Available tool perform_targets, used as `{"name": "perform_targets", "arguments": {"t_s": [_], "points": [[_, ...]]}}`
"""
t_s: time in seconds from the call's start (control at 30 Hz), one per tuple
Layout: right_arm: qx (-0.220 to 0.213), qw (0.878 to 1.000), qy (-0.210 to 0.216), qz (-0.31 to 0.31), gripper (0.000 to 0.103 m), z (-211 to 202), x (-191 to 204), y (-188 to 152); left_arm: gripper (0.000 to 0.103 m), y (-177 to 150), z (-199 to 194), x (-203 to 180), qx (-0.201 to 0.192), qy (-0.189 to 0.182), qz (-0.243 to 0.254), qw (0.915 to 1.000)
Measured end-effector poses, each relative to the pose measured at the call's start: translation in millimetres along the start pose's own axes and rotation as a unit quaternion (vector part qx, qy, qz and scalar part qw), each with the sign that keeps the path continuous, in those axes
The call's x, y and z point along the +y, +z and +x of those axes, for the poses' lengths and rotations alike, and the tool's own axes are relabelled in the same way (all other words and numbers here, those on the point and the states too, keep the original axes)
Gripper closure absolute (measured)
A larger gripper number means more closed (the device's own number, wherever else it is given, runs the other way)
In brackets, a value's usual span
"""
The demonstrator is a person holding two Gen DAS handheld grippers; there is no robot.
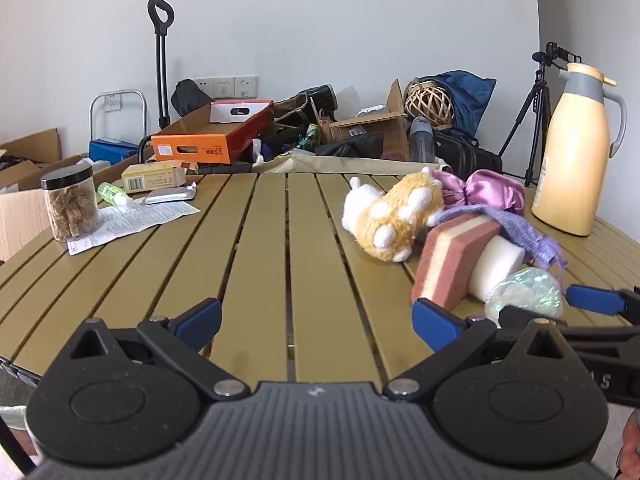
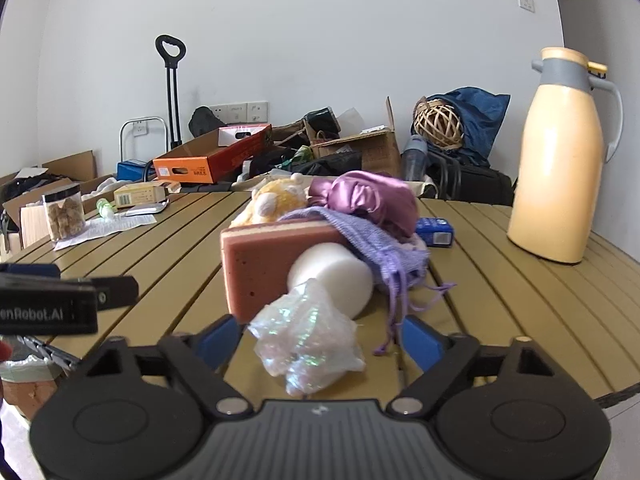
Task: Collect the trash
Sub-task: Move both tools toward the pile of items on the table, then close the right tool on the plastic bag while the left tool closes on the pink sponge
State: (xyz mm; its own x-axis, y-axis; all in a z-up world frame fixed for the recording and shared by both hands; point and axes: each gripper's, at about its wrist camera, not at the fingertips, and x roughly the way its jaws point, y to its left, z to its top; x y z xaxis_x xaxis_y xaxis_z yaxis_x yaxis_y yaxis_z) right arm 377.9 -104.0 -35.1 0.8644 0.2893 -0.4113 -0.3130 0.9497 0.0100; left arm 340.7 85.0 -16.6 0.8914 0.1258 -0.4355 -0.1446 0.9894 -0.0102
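Note:
A crumpled iridescent plastic wrapper (image 2: 308, 344) lies on the slatted table between the open fingers of my right gripper (image 2: 320, 340), which is not closed on it. The wrapper also shows in the left wrist view (image 1: 524, 294), with the right gripper's blue fingertip (image 1: 592, 299) beside it. My left gripper (image 1: 316, 320) is open and empty over bare slats, left of the pile. A printed paper sheet (image 1: 132, 222) and a silver foil packet (image 1: 170, 195) lie at the far left.
Behind the wrapper stand a pink sponge (image 2: 272, 264), a white foam cylinder (image 2: 332, 276), a purple knit pouch (image 2: 380, 244), a plush toy (image 1: 396, 216), purple satin cloth (image 2: 364, 196) and a small blue box (image 2: 434, 232). A cream thermos (image 2: 560, 160) stands right. A snack jar (image 1: 70, 204) stands left.

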Motion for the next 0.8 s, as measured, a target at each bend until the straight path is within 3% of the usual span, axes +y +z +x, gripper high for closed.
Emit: {"name": "perform_targets", "arguments": {"t_s": [0.17, 0.3, 0.6, 0.8], "points": [[-0.009, 1.000, 0.008, -0.012, 0.030, 7, 12, 0, 0.000, -2, 3, 4, 0.008, 0.003, -0.012, 0.9999], [0.010, 1.000, 0.010, -0.006, 0.051, 20, 14, 0, 0.000, -3, 4, 1, 0.005, 0.004, -0.010, 0.9999], [0.012, 1.000, 0.016, -0.001, 0.065, 11, 3, -1, 0.000, 1, 10, -11, 0.004, 0.006, -0.017, 0.9998], [-0.015, 1.000, 0.018, 0.020, 0.065, -11, -7, 3, 0.000, 8, 14, -21, 0.001, -0.007, -0.025, 0.9997]]}}
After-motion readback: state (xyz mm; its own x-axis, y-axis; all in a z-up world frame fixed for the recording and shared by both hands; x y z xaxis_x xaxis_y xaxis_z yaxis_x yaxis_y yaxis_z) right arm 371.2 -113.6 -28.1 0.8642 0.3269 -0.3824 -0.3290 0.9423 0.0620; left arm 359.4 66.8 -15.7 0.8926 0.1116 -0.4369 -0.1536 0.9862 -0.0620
